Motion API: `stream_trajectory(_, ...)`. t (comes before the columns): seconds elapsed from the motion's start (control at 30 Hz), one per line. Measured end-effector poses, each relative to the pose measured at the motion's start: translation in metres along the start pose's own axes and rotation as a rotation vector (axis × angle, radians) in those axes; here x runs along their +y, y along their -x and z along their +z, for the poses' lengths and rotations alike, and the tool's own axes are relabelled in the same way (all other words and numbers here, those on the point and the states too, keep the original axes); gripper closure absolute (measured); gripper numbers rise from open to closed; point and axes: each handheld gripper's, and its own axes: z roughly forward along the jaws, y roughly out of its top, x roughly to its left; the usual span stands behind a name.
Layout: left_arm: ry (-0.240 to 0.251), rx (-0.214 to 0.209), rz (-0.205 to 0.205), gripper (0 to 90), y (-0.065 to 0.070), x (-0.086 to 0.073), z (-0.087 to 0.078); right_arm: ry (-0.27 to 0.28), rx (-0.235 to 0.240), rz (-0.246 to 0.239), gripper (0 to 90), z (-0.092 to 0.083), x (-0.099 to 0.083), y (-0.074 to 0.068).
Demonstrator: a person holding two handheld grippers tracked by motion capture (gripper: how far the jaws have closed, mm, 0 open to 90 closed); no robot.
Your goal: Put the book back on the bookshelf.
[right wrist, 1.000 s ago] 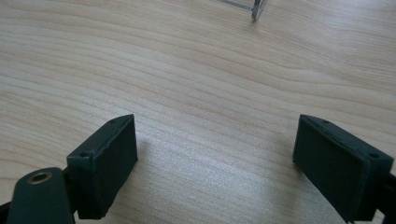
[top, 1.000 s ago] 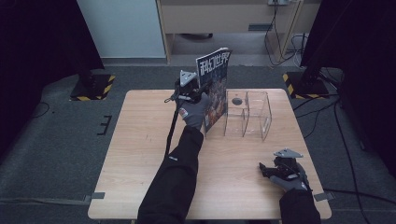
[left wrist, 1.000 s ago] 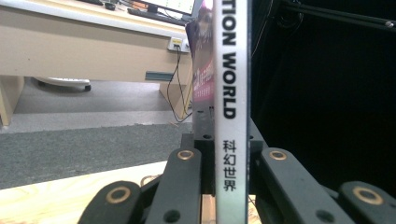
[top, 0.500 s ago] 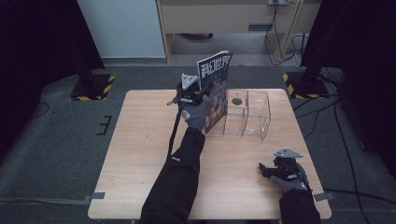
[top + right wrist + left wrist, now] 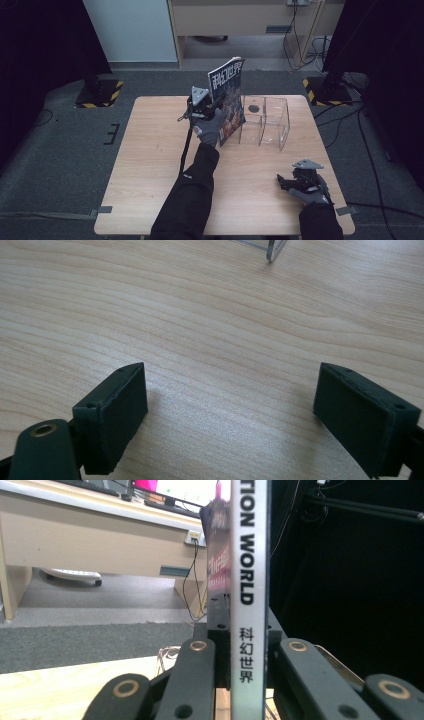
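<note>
The magazine [image 5: 248,580] spine runs off the left gripper view's top edge

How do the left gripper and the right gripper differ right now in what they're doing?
The left gripper is shut on the magazine, clamping its spine and holding it upright beside the clear acrylic holder; the right gripper holds nothing, its jaws standing wide open. The left gripper is raised at the table's far side, while the right gripper sits low over the near right corner. Both are hand-held, with black jaws.
</note>
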Motion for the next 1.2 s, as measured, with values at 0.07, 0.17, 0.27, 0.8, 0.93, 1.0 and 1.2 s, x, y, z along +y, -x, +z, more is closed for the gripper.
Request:
stream_trajectory(0.07,0.008,0.007,0.004,82.1,-0.001,-0.002,-0.002,0.0,0.0,-0.001,14.0,0.0,0.0,0.0)
stream_trajectory(0.17,0.017,0.023,-0.001,82.1,-0.004,-0.004,-0.005,0.001,0.001,-0.002,14.0,0.0,0.0,0.0)
stream_trajectory(0.27,0.026,0.037,-0.013,82.1,-0.007,-0.006,-0.006,0.001,0.002,-0.002,14.1,0.0,0.0,0.0)
stream_trajectory(0.8,-0.003,0.021,0.031,79.4,-0.005,-0.018,-0.015,0.001,0.002,-0.001,14.6,0.001,0.001,-0.001)
stream_trajectory(0.93,-0.011,0.019,0.021,77.8,-0.01,-0.025,-0.02,0.001,0.001,-0.001,14.7,0.001,0.001,-0.001)
stream_trajectory(1.0,-0.013,0.01,0.024,77.9,-0.009,-0.028,-0.022,0.001,0.001,0.0,14.7,0.001,0.001,-0.001)
stream_trajectory(1.2,-0.041,0.01,0.053,77.1,-0.006,-0.04,-0.025,0.001,-0.001,0.0,14.8,0.001,0.001,-0.001)
